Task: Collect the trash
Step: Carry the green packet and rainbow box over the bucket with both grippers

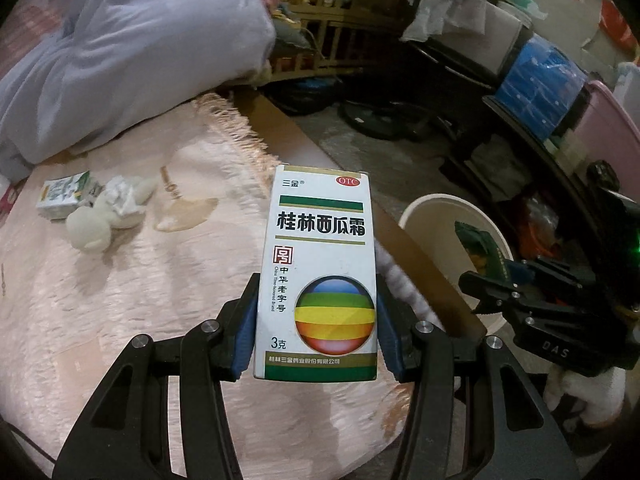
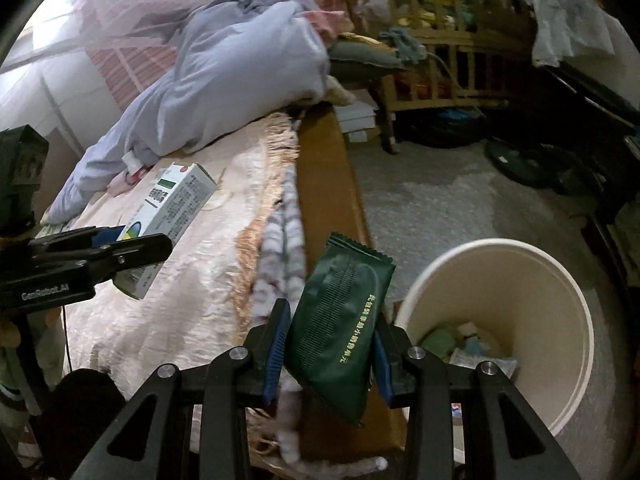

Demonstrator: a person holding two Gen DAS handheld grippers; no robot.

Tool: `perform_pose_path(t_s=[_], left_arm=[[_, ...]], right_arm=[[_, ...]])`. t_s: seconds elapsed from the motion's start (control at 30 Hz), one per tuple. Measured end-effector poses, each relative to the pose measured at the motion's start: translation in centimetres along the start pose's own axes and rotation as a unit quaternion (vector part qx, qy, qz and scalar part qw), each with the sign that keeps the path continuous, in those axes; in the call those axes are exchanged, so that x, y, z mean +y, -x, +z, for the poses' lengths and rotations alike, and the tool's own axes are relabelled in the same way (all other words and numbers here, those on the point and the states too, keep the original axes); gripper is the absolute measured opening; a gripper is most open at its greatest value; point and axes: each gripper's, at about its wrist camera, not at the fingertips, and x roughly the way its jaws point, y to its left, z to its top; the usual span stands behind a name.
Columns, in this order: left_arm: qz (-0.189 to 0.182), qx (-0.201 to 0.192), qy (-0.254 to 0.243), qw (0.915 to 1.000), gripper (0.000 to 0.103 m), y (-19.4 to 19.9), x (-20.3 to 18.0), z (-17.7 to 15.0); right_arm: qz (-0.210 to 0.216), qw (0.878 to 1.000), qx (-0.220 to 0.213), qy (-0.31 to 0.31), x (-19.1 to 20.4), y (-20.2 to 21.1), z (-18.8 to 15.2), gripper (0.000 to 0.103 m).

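My left gripper [image 1: 316, 320] is shut on a white medicine box [image 1: 320, 272] with a rainbow ball, held above the pink bed cover; the box also shows in the right wrist view [image 2: 168, 208]. My right gripper [image 2: 326, 344] is shut on a dark green sachet [image 2: 340, 328], held just left of a cream waste bin [image 2: 560, 280] on the floor. The bin [image 1: 424, 224] holds several bits of trash [image 2: 468, 346]. A small green-white carton [image 1: 66, 196] and crumpled tissue [image 1: 116, 208] lie on the bed at the left.
A lilac quilt [image 1: 132, 52] is heaped at the back of the bed. The bed's brown side board [image 2: 328, 184] runs beside the bin. A wooden crib [image 2: 440, 60], a dark fan [image 2: 532, 164] and cluttered shelves [image 1: 540, 92] ring the grey floor.
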Motion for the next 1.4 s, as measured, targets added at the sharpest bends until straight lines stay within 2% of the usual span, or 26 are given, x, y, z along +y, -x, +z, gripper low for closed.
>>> perform_pose_path(t_s=[0.87,1.4], left_arm=[[-0.022,0.024,-0.042,0.9986,0.05,-3.9,-7.5,1.1],[-0.034,0.048,-0.054,0.9968,0.05,-7.5,-11.5,1.6]], right_arm=[[-0.035,0.997,-0.015,-0.06,-7.4,2.9,-2.2,0.036],[-0.05,0.991,-0.02,-0.124,-12.2,2.7,-3.5,0.036]])
